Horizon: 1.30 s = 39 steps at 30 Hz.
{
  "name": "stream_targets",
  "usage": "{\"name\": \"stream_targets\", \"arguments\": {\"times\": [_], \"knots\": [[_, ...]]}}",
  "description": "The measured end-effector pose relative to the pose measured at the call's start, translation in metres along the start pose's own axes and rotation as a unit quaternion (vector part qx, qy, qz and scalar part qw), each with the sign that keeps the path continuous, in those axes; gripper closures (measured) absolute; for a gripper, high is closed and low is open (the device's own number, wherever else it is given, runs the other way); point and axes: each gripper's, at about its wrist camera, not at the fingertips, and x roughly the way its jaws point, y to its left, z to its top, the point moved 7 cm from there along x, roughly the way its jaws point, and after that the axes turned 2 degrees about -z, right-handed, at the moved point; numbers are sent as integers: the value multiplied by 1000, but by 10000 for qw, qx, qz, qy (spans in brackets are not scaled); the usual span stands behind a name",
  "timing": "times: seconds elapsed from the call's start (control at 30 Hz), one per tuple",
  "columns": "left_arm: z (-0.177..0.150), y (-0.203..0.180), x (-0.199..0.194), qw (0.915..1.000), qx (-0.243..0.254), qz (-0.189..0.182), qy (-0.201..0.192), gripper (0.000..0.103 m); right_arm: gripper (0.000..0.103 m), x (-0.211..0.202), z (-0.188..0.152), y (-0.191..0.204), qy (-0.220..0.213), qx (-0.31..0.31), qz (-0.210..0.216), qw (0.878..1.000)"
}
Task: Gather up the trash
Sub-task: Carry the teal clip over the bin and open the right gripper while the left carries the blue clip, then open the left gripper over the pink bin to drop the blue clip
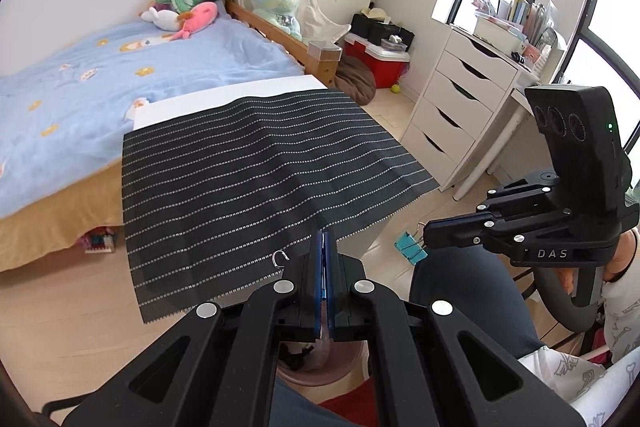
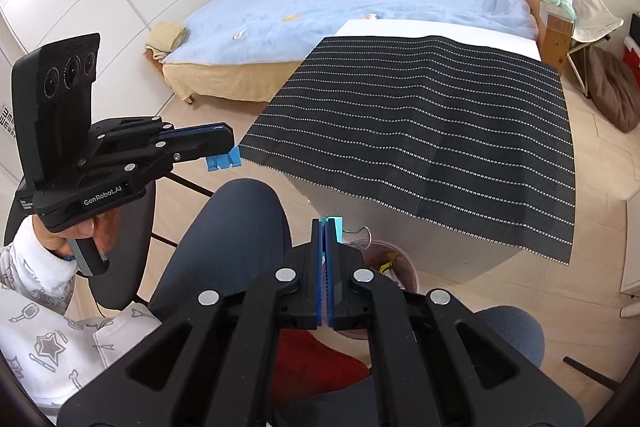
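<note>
My left gripper (image 1: pixel 325 233) is shut on a blue binder clip; its wire loop (image 1: pixel 280 258) sticks out beside the fingers, and the clip's body (image 2: pixel 223 159) shows at the tip in the right wrist view. My right gripper (image 2: pixel 325 223) is shut on a teal binder clip (image 1: pixel 411 246), seen at its tip (image 2: pixel 335 227) with a wire handle. Both are held above a pink trash bin (image 2: pixel 396 267) on the floor below my knees, also seen under the left fingers (image 1: pixel 320 367). The bin holds some scraps.
A white table (image 1: pixel 224 95) covered by a black striped mat (image 1: pixel 260 179) stands ahead. A bed with a blue blanket (image 1: pixel 100 79) and plush toys lies behind it. A white drawer unit (image 1: pixel 460 99) is at the right. The person's legs (image 2: pixel 240 227) are under the grippers.
</note>
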Motion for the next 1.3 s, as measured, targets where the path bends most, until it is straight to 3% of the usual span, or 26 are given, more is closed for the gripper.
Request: {"name": "stream_targets", "arguments": {"times": [0.43, 0.5, 0.57, 0.67, 0.87, 1.3], "knots": [[1, -2, -5, 10000, 5, -17, -45, 102, 98, 4, 0, 6, 36, -140, 83, 9999], [0, -3, -5, 10000, 17, -23, -32, 102, 84, 5, -1, 3, 43, -136, -6, 9999], [0, -2, -4, 10000, 20, -28, -20, 102, 23, 4, -1, 1, -9, -94, -46, 9999], [-2, -3, -3, 10000, 29, -51, 25, 102, 11, -1, 1, -3, -149, -10, -97, 9998], [-4, -7, 0, 9998, 88, -138, 99, 102, 5, -11, 7, -10, -380, 36, -395, 9985], [-11, -22, 11, 9988, 297, -280, 282, 102, 4, -35, 11, -27, -694, 249, -764, 9943]]}}
